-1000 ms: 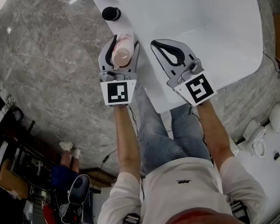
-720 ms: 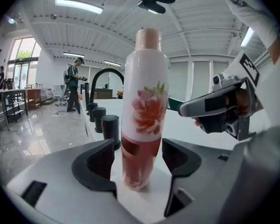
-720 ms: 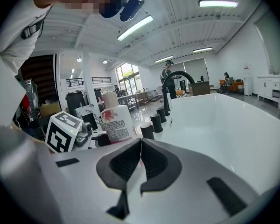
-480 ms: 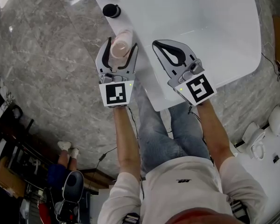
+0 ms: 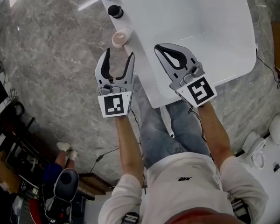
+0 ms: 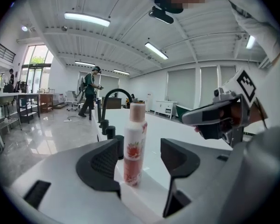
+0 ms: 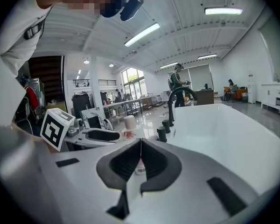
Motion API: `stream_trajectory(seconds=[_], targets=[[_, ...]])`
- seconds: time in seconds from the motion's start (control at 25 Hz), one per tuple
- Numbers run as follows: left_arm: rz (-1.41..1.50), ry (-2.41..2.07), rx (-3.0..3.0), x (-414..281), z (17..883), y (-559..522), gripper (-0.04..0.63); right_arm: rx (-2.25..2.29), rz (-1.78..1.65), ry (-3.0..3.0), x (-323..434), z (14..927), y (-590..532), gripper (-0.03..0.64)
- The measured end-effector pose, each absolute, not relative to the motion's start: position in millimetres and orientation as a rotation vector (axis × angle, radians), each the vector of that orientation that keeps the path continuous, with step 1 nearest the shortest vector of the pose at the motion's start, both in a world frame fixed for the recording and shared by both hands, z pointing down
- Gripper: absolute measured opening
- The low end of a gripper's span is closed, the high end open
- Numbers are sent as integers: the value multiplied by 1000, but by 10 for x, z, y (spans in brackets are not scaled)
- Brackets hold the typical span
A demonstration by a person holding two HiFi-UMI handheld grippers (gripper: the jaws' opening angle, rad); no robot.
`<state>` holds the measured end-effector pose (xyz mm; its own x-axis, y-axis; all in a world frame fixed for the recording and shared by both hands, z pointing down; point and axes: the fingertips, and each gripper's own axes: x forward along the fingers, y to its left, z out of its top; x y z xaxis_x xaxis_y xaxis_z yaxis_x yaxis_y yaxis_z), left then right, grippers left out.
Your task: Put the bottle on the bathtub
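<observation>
Bottle (image 5: 121,37) upright on bathtub (image 5: 200,27) rim; left gripper (image 5: 118,55) fingers apart; right gripper (image 5: 159,48) fingers together.

The slim white plastic bottle (image 6: 133,146) with a red flower print and a pale pink cap stands upright on the flat rim of the glossy white bathtub (image 5: 147,85). It sits at the rim's outer edge, near the black tap knobs (image 5: 115,11).

The bathtub (image 5: 200,27) rim, the left gripper (image 5: 118,55) and the right gripper (image 5: 158,46) are seen steeply from overhead in the head view. The left gripper view is set low, close behind its jaws, directed level along the rim at the nearby bottle (image 6: 133,143) and the faucet (image 6: 115,90). Both are shared, farther off, with the right gripper view.
</observation>
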<state>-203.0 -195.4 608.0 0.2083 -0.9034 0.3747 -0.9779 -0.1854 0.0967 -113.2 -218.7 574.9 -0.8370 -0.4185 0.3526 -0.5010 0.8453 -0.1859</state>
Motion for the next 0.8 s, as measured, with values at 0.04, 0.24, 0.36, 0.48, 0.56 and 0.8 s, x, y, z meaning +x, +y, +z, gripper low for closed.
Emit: stream_trajectory(seconds=[0.04, 0.24, 0.36, 0.48, 0.56, 0.8], targets=[[325, -1780, 2182, -2018, 5958, -1926, 269, 696, 384, -2739, -1122, 5642, -2176, -5], [306, -1822, 2214, -1919, 5356, -1791, 213, 685, 335, -2779, -1028, 5155, -2081, -5], [291, -1836, 2241, -1836, 5010, -1708, 173, 671, 312, -2802, -976, 4856, -1999, -5], [276, -1850, 2258, -1747, 4666, -1632, 125, 658, 282, -2820, -907, 4546, -1922, -6], [269, -1856, 2273, -1675, 4426, -1574, 92, 648, 267, -2846, -866, 4309, -1862, -5], [243, -1875, 2343, -1475, 3735, -1393, 17, 604, 212, -2889, -732, 3753, -1624, -6]])
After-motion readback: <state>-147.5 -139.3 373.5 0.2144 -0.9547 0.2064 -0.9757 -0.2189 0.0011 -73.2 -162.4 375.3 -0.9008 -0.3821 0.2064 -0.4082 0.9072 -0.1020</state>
